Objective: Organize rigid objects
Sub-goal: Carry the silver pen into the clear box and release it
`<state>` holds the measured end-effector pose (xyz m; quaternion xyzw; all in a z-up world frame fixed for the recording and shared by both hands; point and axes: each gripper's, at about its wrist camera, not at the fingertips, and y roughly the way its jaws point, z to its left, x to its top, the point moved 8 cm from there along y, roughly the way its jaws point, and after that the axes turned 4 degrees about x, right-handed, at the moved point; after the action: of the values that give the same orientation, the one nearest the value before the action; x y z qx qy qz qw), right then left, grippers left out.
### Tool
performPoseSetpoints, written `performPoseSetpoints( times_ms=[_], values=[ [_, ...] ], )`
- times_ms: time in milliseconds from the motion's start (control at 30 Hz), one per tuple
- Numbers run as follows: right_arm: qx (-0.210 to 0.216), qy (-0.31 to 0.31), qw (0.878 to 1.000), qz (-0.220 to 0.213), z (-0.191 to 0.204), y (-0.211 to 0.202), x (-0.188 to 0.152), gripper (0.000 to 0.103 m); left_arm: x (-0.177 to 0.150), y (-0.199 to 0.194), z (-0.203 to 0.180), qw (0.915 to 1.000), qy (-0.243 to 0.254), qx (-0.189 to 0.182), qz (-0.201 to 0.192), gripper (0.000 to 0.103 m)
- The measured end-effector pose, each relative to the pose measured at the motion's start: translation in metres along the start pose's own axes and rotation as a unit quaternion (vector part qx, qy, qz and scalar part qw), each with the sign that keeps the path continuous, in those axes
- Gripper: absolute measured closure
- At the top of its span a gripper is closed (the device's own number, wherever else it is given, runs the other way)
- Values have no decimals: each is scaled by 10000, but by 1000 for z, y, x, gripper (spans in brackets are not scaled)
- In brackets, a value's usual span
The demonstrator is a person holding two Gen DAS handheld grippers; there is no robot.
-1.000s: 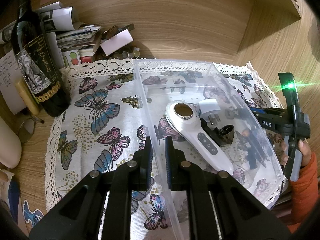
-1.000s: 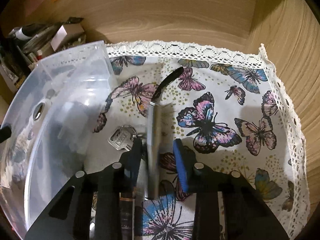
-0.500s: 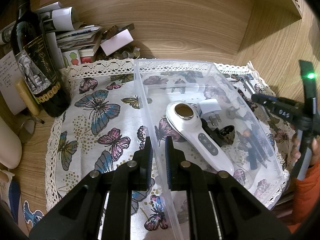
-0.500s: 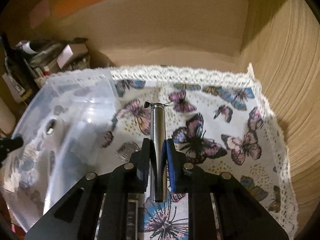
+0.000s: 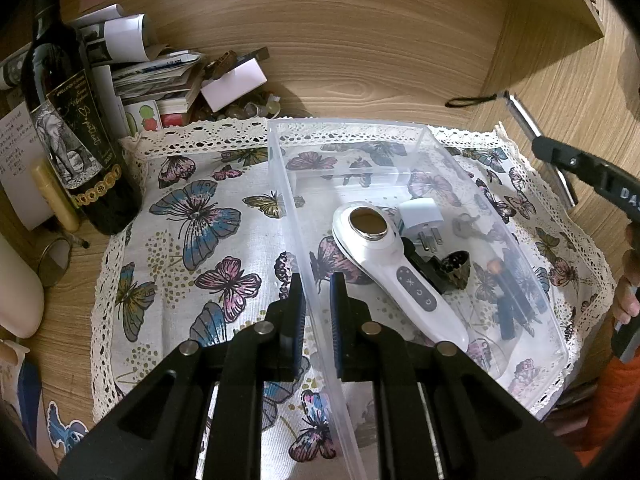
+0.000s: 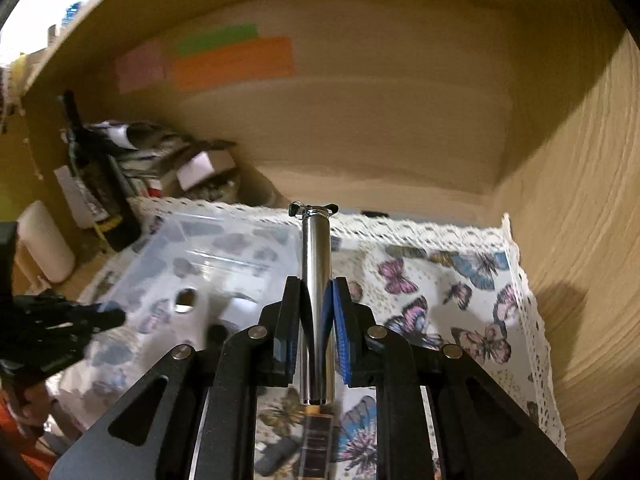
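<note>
My left gripper (image 5: 316, 296) is shut on the near left wall of a clear plastic bin (image 5: 296, 216) on a butterfly cloth. In the bin lie a white handheld device (image 5: 392, 268), a white plug adapter (image 5: 422, 218), a dark small part (image 5: 456, 266) and dark sticks (image 5: 512, 296). My right gripper (image 6: 316, 304) is shut on a slim silver metal tube (image 6: 316, 264) with a black cord loop at its tip, held in the air right of the bin (image 6: 224, 256). The tube also shows in the left wrist view (image 5: 524, 120).
A dark wine bottle (image 5: 76, 132) stands at the left on the cloth's edge, with a pile of papers and boxes (image 5: 168, 76) behind it. Wooden walls close the back and right. A white cylinder (image 6: 44, 240) stands at the far left.
My right gripper closed on the silver tube, lifted it off the cloth and raised it high beside the bin. The left gripper has stayed on the bin wall.
</note>
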<state>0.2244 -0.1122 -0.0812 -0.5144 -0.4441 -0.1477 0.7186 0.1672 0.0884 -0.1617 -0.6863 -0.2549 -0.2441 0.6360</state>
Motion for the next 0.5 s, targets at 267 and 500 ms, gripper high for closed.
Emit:
performPoseSetpoints(
  times_ms=[267,500],
  values=[
    [322,-313,9990,-12,34,-4,0,89,0,0,0,10000,-3,3,1,93],
    [598,-560,9961,325,60,11,-14,89,0,0,0,10000,-8,-1,-2,93]
  ],
)
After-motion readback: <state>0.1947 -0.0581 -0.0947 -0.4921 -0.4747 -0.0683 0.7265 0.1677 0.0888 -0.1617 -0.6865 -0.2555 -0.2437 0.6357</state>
